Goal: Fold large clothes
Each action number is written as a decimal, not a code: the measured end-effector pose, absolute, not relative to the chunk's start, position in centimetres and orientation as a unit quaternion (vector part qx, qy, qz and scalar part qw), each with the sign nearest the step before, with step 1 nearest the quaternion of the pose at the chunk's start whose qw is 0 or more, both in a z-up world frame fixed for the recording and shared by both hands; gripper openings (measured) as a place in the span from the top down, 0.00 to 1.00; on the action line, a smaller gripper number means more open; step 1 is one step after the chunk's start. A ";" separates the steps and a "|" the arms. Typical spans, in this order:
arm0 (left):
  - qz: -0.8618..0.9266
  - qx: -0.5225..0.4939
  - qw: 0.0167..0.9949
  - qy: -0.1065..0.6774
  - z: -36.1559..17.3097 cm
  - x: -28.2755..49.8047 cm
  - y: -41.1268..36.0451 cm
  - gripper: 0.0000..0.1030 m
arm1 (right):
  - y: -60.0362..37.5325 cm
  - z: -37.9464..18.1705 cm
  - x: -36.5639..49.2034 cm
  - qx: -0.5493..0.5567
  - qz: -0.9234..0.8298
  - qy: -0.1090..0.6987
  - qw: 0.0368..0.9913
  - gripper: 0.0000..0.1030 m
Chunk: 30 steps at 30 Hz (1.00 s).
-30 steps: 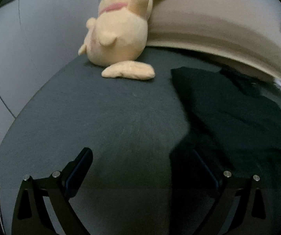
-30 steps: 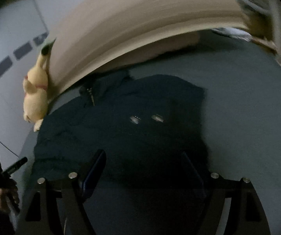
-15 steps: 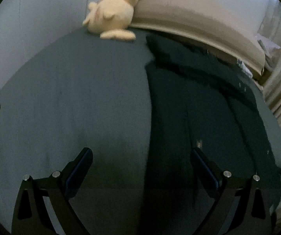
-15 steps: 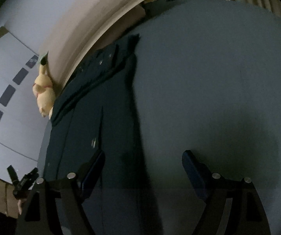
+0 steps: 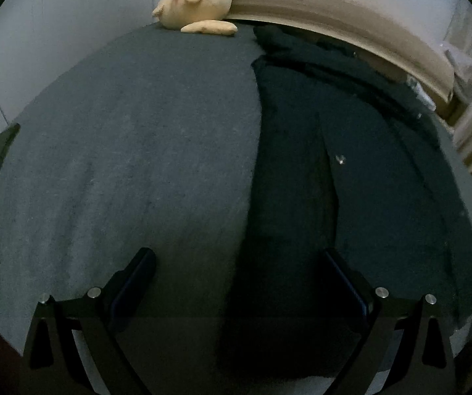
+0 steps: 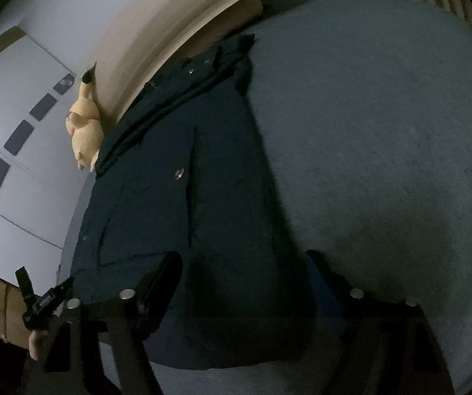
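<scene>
Nearest to me, my left gripper (image 5: 236, 283) has its jaws spread wide over the near hem of the dark coat (image 5: 351, 181), its right finger (image 5: 344, 283) over the cloth and its left finger over bare grey bed cover (image 5: 120, 164). Nothing is pinched there; I read it as released.

My right gripper (image 6: 246, 283) straddles the same hem from the other side. Its jaws are closing, with the coat's near right corner between them, but the pads have not yet pressed the cloth as far as I can see. From this camera the left gripper also shows at about 8 o'clock (image 6: 43, 299), with a bit of the hand (image 6: 35, 342) below it.

The coat lies flat and long on the bed, running away from me toward 12 o'clock in the left wrist view, with a small metal snap (image 5: 340, 159) midway up. Its collar end reaches the beige headboard (image 5: 351, 16).

Farthest off, at about 11 o'clock in the left view, a yellow plush toy (image 5: 199, 3) leans against the headboard, just beside the coat's far corner. Beyond it is a pale wall (image 6: 38, 65).
</scene>
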<state>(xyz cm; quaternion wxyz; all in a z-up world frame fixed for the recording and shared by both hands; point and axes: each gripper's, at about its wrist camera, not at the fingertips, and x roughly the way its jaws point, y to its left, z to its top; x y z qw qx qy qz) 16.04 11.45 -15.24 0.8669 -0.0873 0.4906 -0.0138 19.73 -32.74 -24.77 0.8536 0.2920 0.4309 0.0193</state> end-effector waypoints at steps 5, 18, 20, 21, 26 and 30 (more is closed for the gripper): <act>0.009 -0.080 0.860 0.504 -15.3 17.2 11.1 0.03 | -32.6 -25.1 20.3 0.300 0.016 0.433 0.850 0.34; 0.020 -0.073 0.862 0.502 -15.4 17.6 10.9 0.03 | -33.7 -25.1 19.3 0.288 0.010 0.438 0.852 0.34; 0.020 -0.072 0.863 0.500 -15.3 17.0 10.9 0.03 | -33.9 -25.2 19.0 0.286 0.011 0.439 0.852 0.33; 0.020 -0.071 0.864 0.499 -15.4 17.0 10.9 0.02 | -34.0 -25.2 19.0 0.286 0.011 0.439 0.852 0.33; 0.022 -0.077 0.862 0.500 -15.0 16.6 11.2 0.03 | -33.9 -25.0 18.9 0.278 0.010 0.442 0.853 0.38; 0.036 -0.107 0.869 0.482 -13.7 15.4 12.2 0.03 | -33.6 -24.6 18.6 0.277 0.013 0.445 0.851 0.65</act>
